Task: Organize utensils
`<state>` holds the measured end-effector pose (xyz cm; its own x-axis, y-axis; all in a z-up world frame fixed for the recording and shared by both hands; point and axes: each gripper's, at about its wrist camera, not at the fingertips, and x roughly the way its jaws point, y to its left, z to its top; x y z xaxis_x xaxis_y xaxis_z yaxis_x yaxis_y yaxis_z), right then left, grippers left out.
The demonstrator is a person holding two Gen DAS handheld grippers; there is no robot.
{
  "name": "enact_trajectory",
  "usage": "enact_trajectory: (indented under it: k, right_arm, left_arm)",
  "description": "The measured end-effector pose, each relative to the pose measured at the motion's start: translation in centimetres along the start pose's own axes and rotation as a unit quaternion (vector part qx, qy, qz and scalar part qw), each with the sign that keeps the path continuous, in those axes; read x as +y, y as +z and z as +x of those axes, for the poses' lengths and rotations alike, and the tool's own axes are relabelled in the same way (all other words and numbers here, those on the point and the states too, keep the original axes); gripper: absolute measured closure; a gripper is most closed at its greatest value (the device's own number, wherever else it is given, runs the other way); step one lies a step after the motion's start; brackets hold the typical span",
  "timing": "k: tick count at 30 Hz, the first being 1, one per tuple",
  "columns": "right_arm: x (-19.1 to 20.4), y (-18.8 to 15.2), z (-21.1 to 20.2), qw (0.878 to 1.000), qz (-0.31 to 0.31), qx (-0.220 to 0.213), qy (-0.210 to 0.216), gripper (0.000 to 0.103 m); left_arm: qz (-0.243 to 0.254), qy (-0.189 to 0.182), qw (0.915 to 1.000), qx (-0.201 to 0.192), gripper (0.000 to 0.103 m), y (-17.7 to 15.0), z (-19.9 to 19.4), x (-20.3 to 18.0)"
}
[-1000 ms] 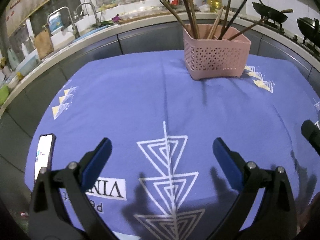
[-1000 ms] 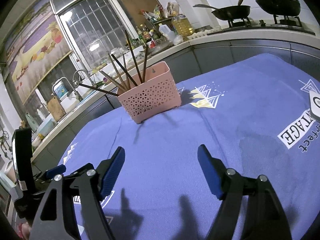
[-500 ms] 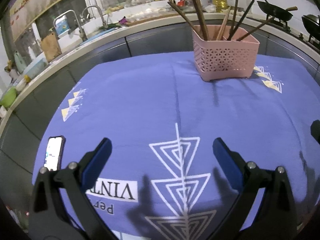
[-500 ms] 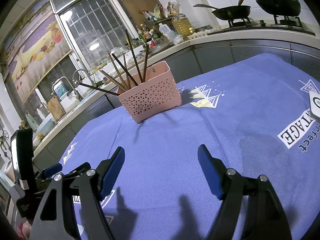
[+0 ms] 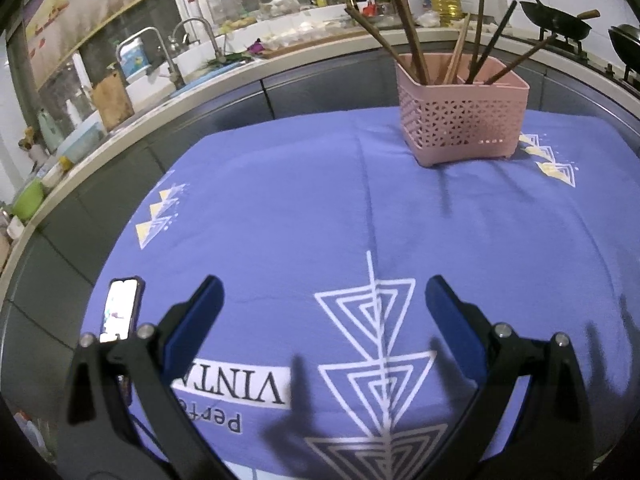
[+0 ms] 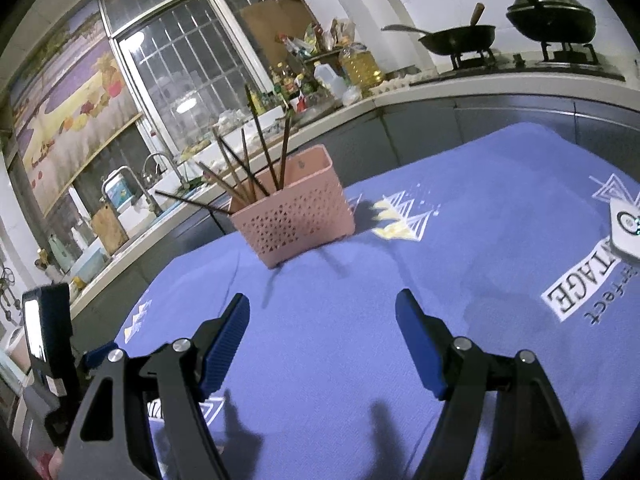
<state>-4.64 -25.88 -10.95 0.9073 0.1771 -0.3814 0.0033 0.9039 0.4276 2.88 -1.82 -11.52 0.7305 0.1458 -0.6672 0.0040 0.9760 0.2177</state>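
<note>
Two tools hang spread and empty at the bottom of their frames, the left tool (image 5: 322,308) and right tool (image 6: 322,326) both well short of the pink basket (image 5: 460,120) of chopsticks (image 6: 256,168) standing farther up the blue-clothed desk (image 5: 280,208).

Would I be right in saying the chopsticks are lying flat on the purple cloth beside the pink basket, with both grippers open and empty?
Not quite: the chopsticks stand inside the pink basket, as the left wrist view shows. Both the left gripper and right gripper are open and empty.
</note>
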Motion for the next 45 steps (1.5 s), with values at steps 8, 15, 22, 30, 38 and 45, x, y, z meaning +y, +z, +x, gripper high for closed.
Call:
enact_trajectory:
  k: [8,15,22,30,38,45]
  right_arm:
    - [0.1,1.7,-0.5,1.0,-0.003,-0.024,0.006,0.028]
    - [0.2,2.3,-0.8,0.999,-0.001,-0.032,0.01,0.027]
    - [0.0,2.4,-1.0,0.999,0.004,-0.031,0.008,0.027]
    - [0.1,2.2,-0.7,1.0,0.007,-0.026,0.008,0.027]
    - [0.4,2.1,-0.9,1.0,0.005,-0.026,0.01,0.027]
    - [0.4,2.1,-0.9,1.0,0.005,-0.026,0.01,0.027]
  left_arm:
    - [0.003,0.017,0.9998,-0.008,0.006,0.1,-0.3,0.1]
    - [0.004,0.023,0.9997,-0.012,0.006,0.3,-0.6,0.0]
    - [0.004,0.018,0.9998,-0.009,0.006,0.3,-0.8,-0.1]
    - [-0.004,0.001,1.0,-0.007,0.006,0.4,-1.1,0.0]
    - [-0.007,-0.008,0.9998,-0.015,0.006,0.4,-1.8,-0.2]
    - [-0.009,-0.008,0.9998,-0.016,0.006,0.4,-2.0,-0.1]
